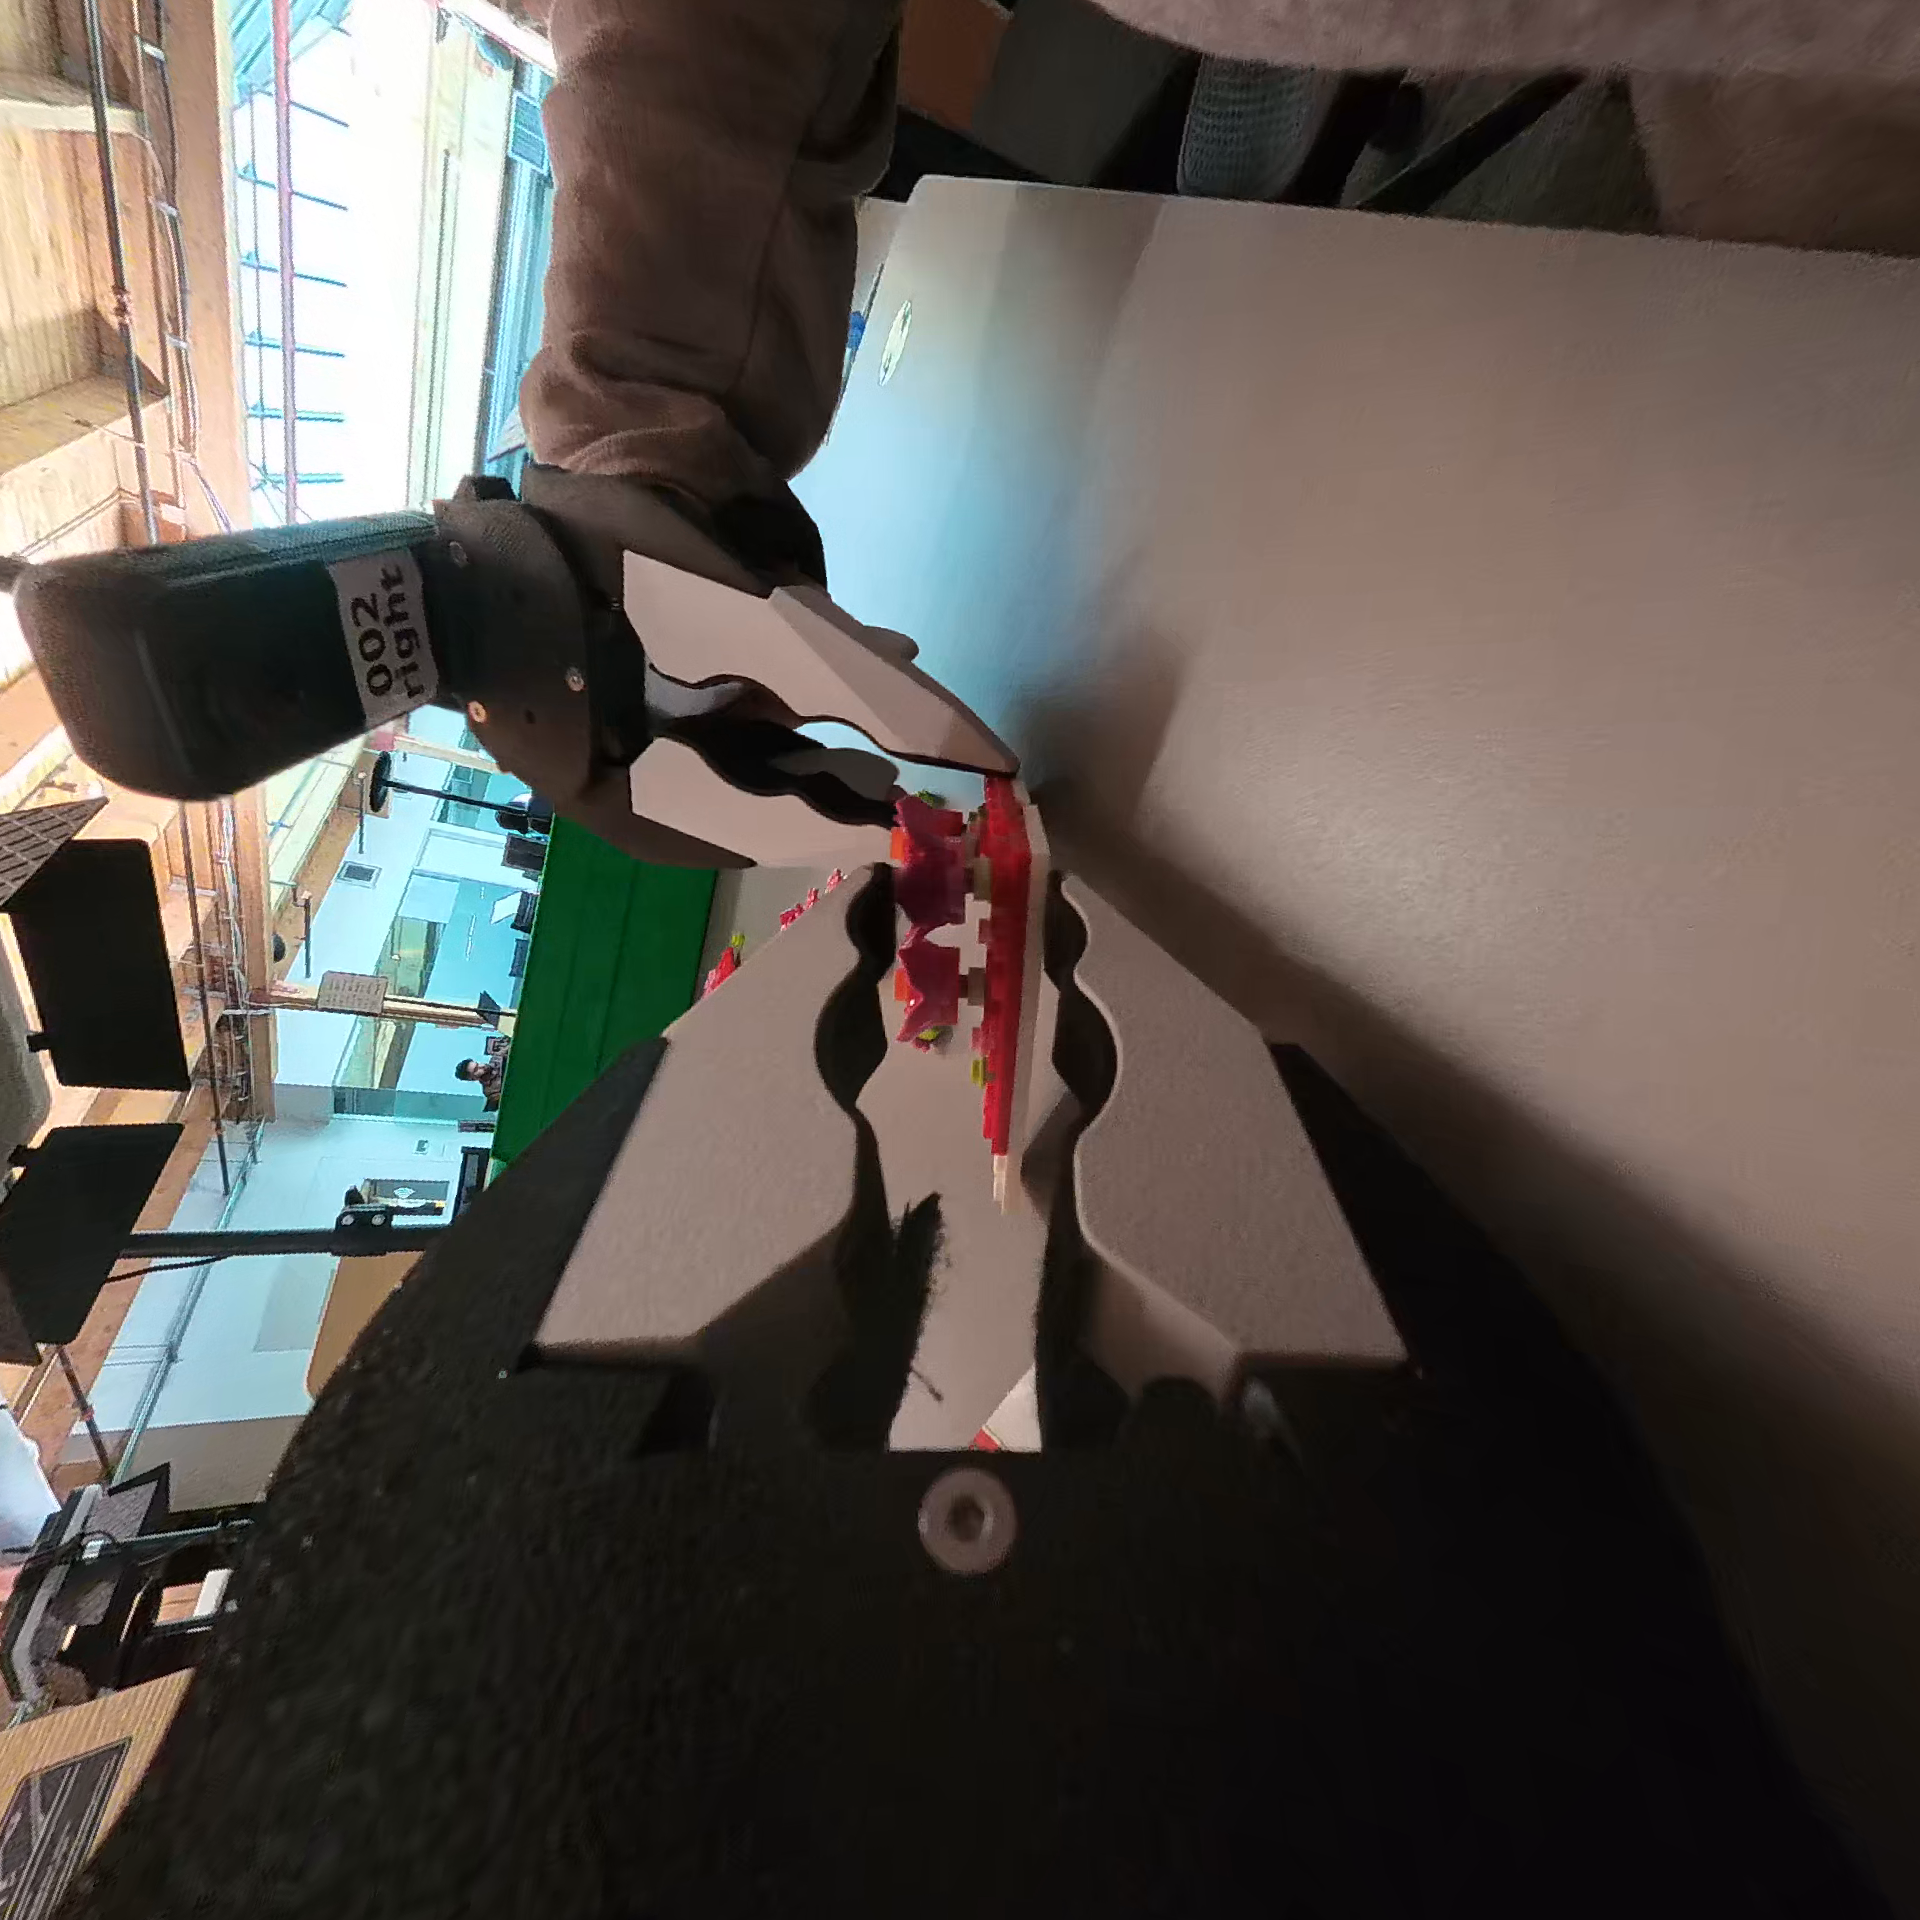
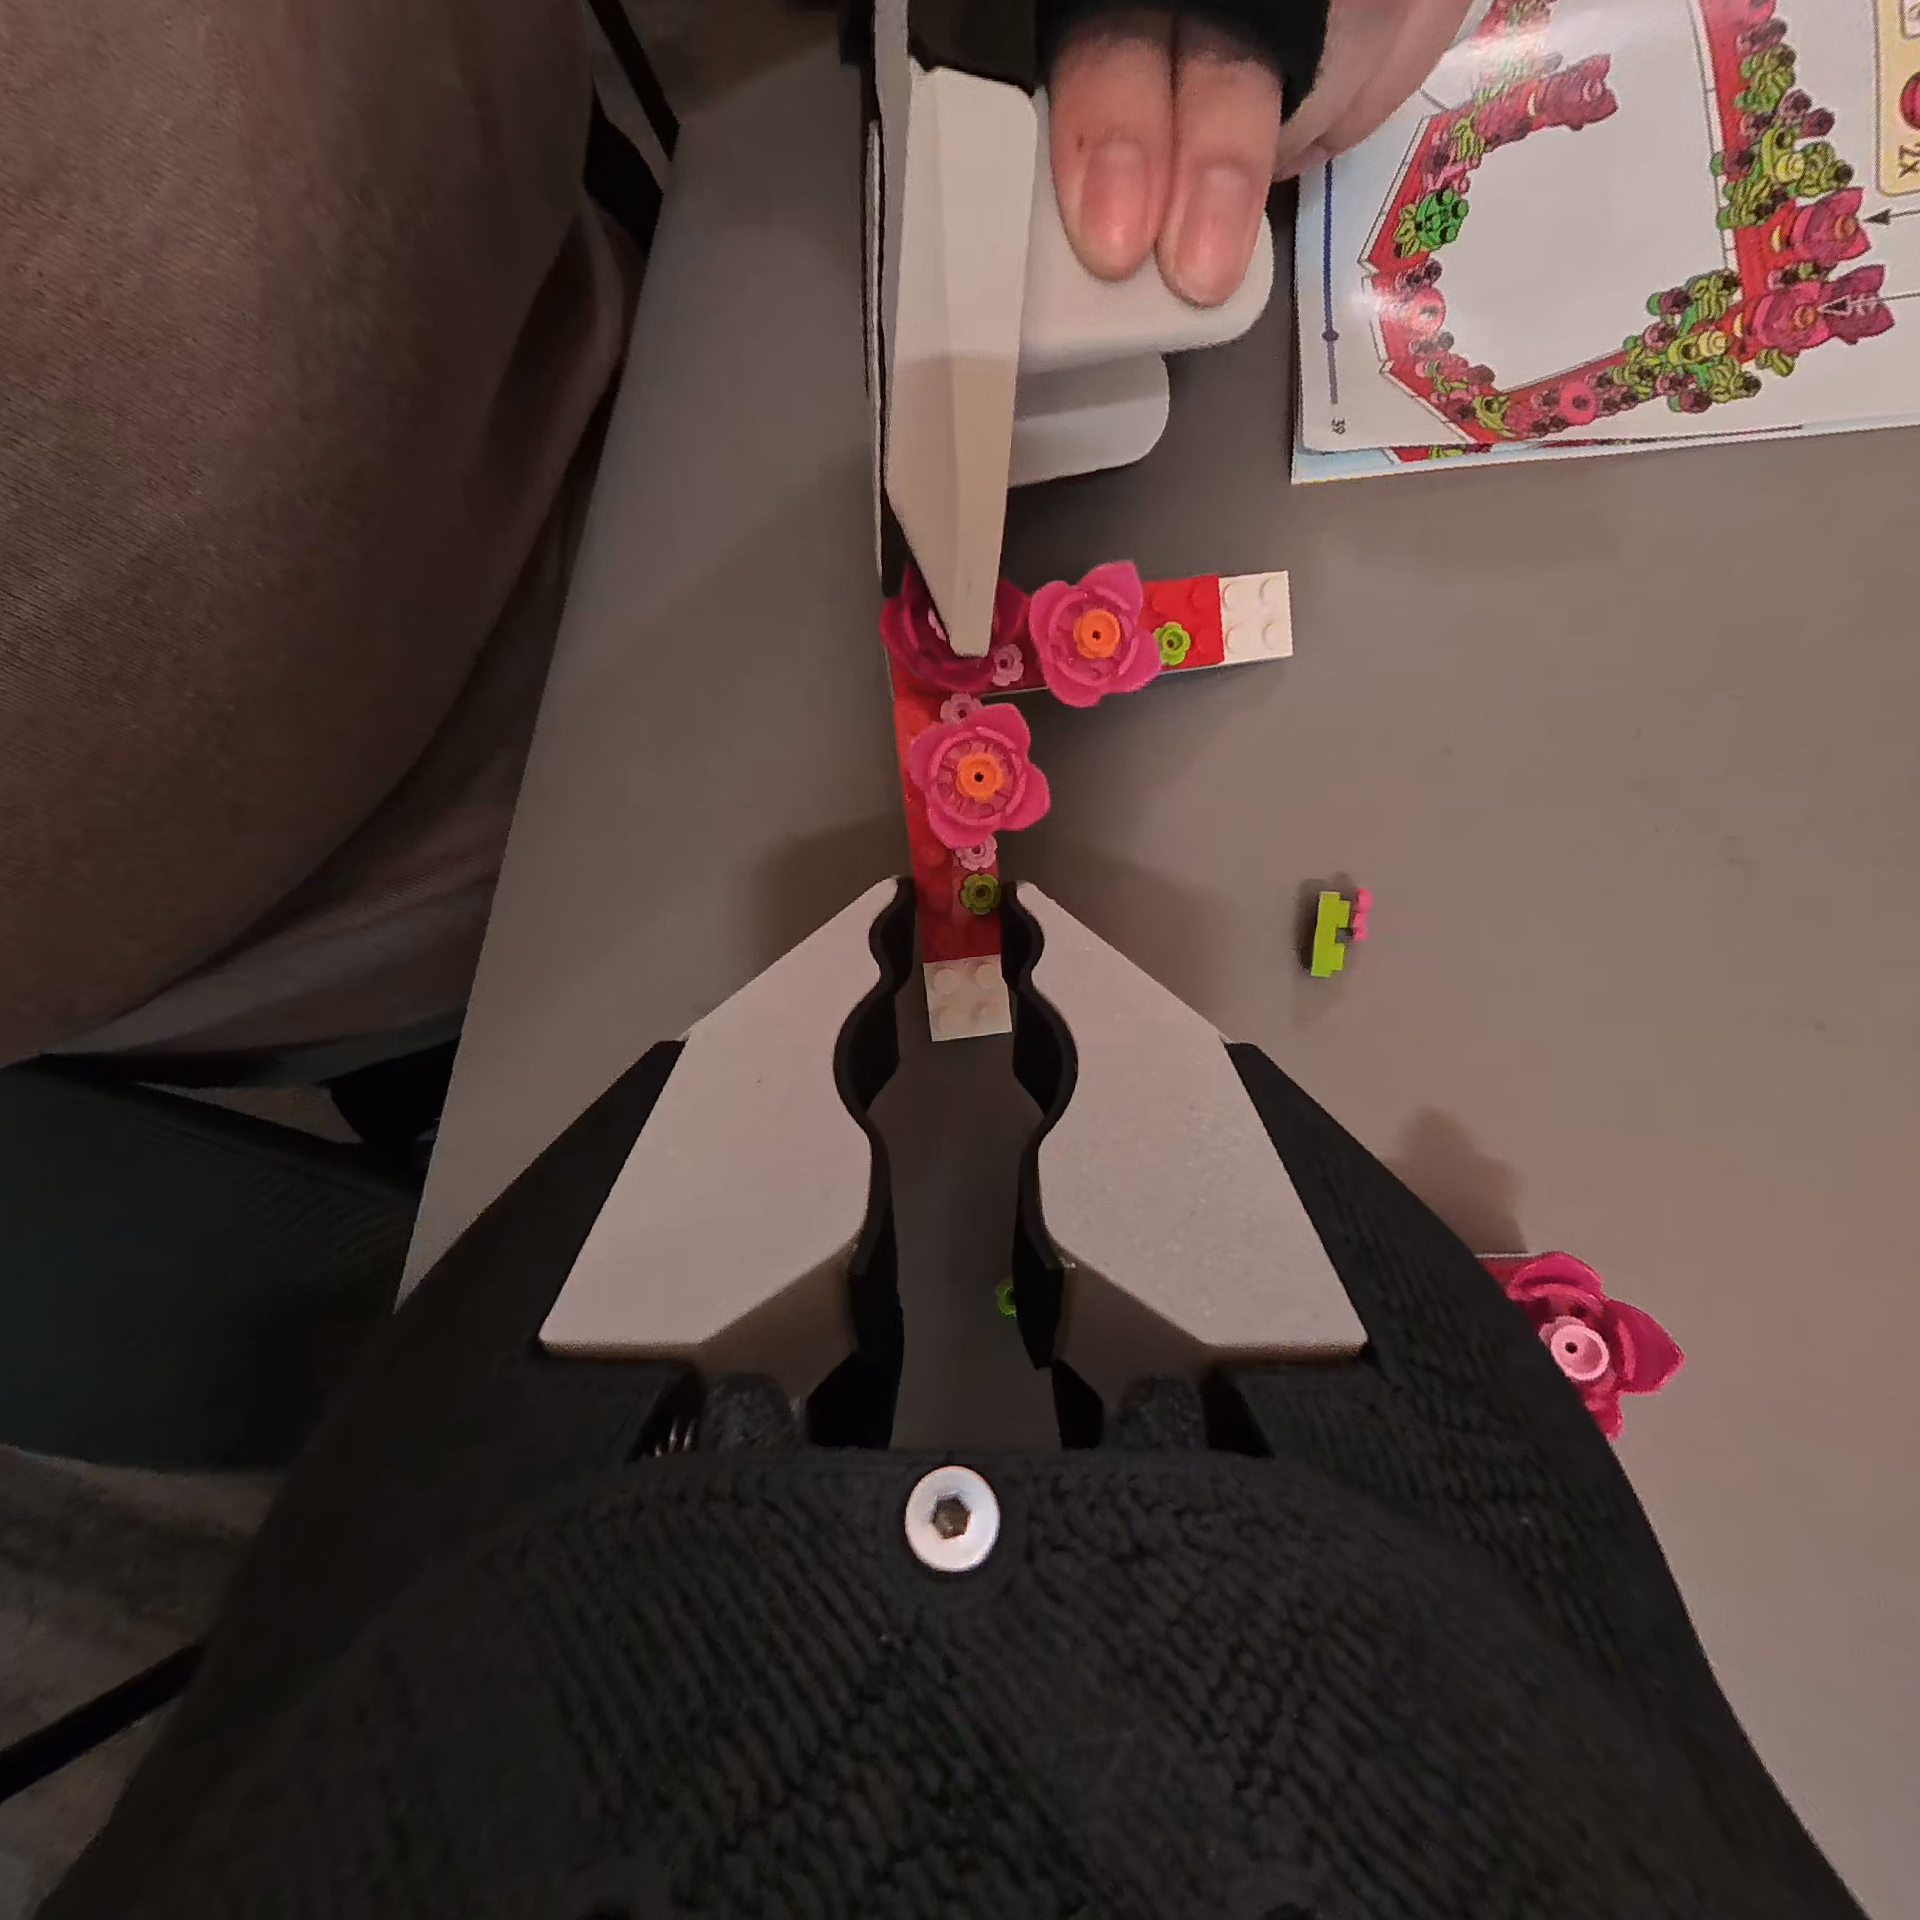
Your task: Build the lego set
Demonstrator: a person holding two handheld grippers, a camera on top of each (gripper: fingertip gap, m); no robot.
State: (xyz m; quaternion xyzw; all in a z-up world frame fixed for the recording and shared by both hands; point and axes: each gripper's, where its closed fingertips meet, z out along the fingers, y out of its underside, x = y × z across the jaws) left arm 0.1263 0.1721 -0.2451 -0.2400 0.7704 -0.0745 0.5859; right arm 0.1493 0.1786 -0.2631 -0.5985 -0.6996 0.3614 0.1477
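The grey table (image 2: pixel 1558 727) carried an instruction booklet (image 2: pixel 1621 239) at its far edge and, near the front edge, the L-shaped red lego strip (image 2: pixel 951 930) with pink flowers. The right gripper (image 2: pixel 956 899) was clamped on one leg, the left gripper (image 2: pixel 966 623) gripping the corner flower, so flower-fitting seemed the step in hand. Next probably meant fetching the loose pink flower (image 2: pixel 1579 1340) or small green piece (image 2: pixel 1330 930) (both lay well apart), and nothing appeared to block them.

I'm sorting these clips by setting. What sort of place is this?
Probably a large workshop or studio, not a home: beyond the grey table stand a green screen, black panels on stands, and tall windows beside wooden walls.
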